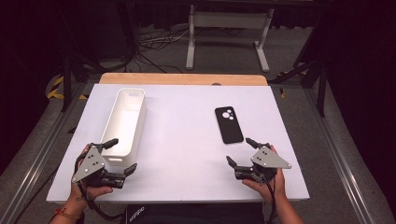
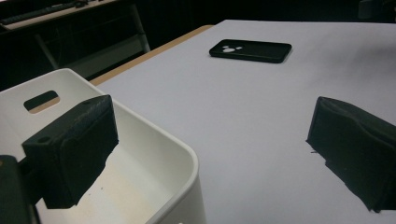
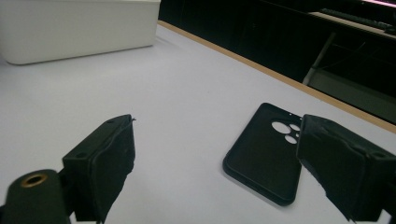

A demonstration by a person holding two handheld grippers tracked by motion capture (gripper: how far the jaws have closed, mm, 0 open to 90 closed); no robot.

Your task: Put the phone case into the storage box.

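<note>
Left gripper, held in hand at worktop's near left corner: jaws spread wide, gripping nothing, one jaw over near end of white bin. Right gripper, held in hand near worktop's near right corner: jaws likewise apart and empty. Black phone case lay flat right of worktop centre, just beyond right gripper, cut-outs toward far edge. White bin lay lengthwise along left edge of white worktop.
</note>
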